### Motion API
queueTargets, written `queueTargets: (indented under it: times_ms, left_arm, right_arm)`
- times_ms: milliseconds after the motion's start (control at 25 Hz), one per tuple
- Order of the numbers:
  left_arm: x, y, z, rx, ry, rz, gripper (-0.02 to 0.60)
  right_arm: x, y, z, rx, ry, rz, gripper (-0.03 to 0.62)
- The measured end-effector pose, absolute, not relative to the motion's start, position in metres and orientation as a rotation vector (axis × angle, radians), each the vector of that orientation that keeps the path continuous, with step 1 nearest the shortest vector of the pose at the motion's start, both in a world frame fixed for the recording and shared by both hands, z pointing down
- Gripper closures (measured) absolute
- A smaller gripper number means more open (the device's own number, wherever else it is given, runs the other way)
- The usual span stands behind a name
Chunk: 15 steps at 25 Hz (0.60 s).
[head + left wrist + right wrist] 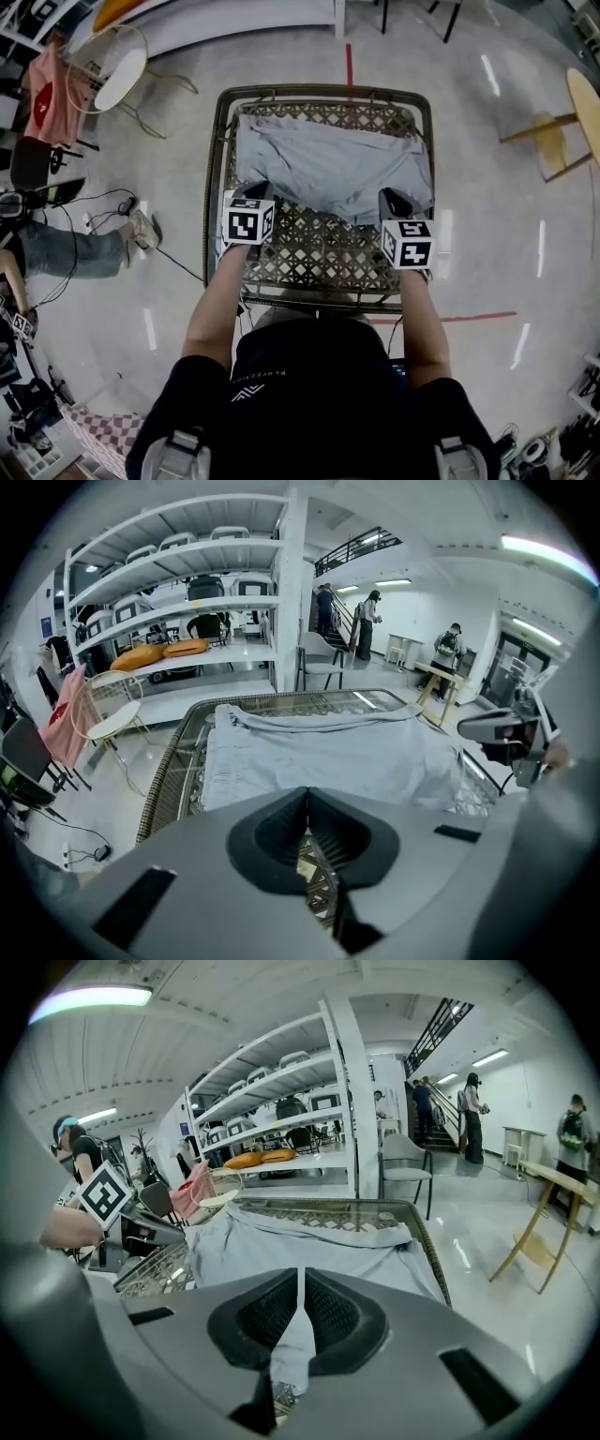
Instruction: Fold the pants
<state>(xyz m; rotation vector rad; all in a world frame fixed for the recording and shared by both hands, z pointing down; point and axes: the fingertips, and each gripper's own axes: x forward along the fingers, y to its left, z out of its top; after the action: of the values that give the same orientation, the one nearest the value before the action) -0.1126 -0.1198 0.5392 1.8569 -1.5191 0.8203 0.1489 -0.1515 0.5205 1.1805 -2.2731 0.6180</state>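
Wicker table (217,187) w/ a lattice top, going from the near edge outward: the near half is bare lattice, then both tongs, then the grey pants (328,161) spread over the far half, right up to the far edge.

Left gripper (251,191) sits just beside the near-left corner of the cloth. Its jaws are fully together, and in its own view there's nothing in them, just lattice showing through the slit. Right gripper (395,200) is at the near-right corner, jaws pinched tight on a thin strip of the grey fabric, which hangs down between them in the right gripper view. So only one corner is actually gripped atm.

Key thing imo: pants lie straight ahead of both tongs, twd the far edge, w/ the long axis running left-right across the table, i.e. parallel to the line btw the two grippers. Neither hand is really nearer, both are at the near hem. Guessing the fold goes near-to-far, but left would need to open and grab its corner first, else that side prob drags.
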Motion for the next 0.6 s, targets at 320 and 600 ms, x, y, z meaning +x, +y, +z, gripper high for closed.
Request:
queueTargets:
  times_ms: [320, 600]
  left_arm:
    - [-0.106, -0.114, 0.543, 1.878, -1.473, 0.818, 0.571]
    - [-0.109, -0.098, 0.542, 1.937, -1.428, 0.821, 0.571]
  right_arm:
    - [0.149, -0.151, 0.531, 1.193, -2.263, 0.646, 0.548]
    - [0.133, -0.135, 0.526, 1.203, -2.254, 0.633, 0.548]
